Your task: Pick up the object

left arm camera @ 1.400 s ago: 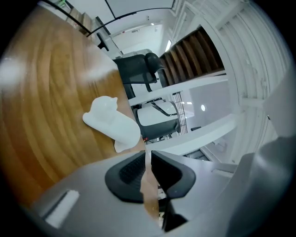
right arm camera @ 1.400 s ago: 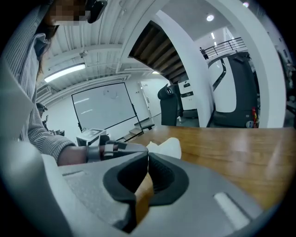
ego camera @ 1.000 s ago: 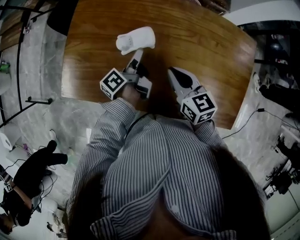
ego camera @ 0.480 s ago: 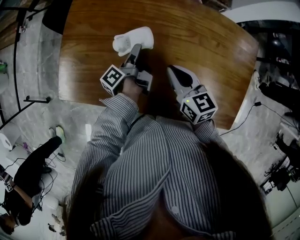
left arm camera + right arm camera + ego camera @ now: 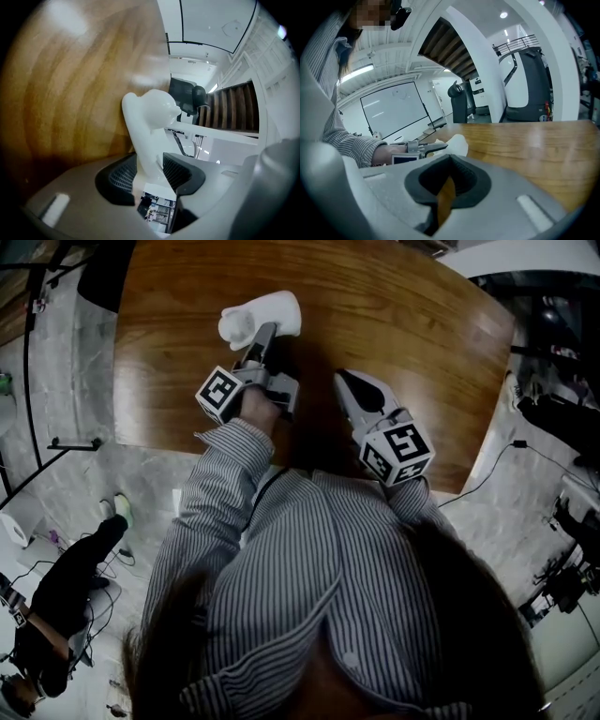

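Note:
A white figurine (image 5: 272, 313) with a rounded head lies on its side on the wooden table (image 5: 403, 324). My left gripper (image 5: 262, 336) has reached its near end. In the left gripper view the figurine (image 5: 151, 124) fills the gap between the two dark pads (image 5: 180, 171). The jaws of the left gripper (image 5: 150, 172) are closing, and both pads touch it. My right gripper (image 5: 345, 382) rests to the right over bare wood, shut and holding nothing. Only a thin slit shows between its pads in the right gripper (image 5: 445, 190) view, with the figurine (image 5: 457, 143) beyond.
The table's near edge (image 5: 159, 439) runs just under both grippers, with marble floor beyond it. A person in black (image 5: 66, 587) crouches on the floor at lower left. Cables trail on the floor (image 5: 497, 474) at right.
My left gripper has moved forward and slightly left, so its jaws now stand around the figurine's near end. The right gripper has stayed in place.

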A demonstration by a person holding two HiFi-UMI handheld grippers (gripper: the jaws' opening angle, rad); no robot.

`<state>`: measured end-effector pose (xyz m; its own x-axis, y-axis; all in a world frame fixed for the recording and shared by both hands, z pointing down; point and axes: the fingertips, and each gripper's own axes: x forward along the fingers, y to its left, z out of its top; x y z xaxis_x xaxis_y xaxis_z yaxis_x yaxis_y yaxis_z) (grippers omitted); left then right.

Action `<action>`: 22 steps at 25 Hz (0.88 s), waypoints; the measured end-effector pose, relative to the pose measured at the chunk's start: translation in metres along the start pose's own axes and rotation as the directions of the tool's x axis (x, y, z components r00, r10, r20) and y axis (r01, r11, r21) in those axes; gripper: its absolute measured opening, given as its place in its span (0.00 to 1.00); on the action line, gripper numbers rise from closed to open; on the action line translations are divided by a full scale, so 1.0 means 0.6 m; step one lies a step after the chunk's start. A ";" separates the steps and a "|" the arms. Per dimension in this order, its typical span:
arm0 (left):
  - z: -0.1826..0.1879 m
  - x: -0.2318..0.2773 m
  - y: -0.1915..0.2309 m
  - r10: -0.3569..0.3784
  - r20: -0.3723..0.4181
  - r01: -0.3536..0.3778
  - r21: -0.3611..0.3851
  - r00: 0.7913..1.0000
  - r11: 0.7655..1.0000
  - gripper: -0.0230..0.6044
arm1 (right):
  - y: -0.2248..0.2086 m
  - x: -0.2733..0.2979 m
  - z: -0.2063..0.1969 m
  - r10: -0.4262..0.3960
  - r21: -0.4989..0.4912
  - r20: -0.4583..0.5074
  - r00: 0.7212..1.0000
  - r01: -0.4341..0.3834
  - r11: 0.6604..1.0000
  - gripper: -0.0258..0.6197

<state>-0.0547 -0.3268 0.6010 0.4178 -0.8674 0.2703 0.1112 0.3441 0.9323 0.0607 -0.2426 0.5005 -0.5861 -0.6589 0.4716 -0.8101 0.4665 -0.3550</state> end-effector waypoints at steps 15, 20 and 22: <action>-0.037 -0.045 -0.062 -0.117 -0.121 0.132 0.130 0.986 0.983 0.23 | 0.011 -0.022 0.020 0.007 -0.030 0.048 0.999 -0.005 1.000 0.04; -0.060 -0.090 -0.127 -0.231 -0.171 0.262 0.189 0.958 0.947 0.23 | 0.020 -0.040 0.043 0.014 -0.036 0.093 0.996 -0.010 0.999 0.04; -0.066 -0.110 -0.153 -0.275 -0.184 0.310 0.208 0.944 0.928 0.23 | 0.024 -0.044 0.054 0.020 -0.039 0.112 0.993 -0.016 0.999 0.04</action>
<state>-0.0567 -0.2869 0.4878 0.5296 -0.8471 -0.0450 0.0455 -0.0246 0.9987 0.0653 -0.2374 0.4568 -0.5969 -0.7116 0.3706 -0.8007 0.4995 -0.3307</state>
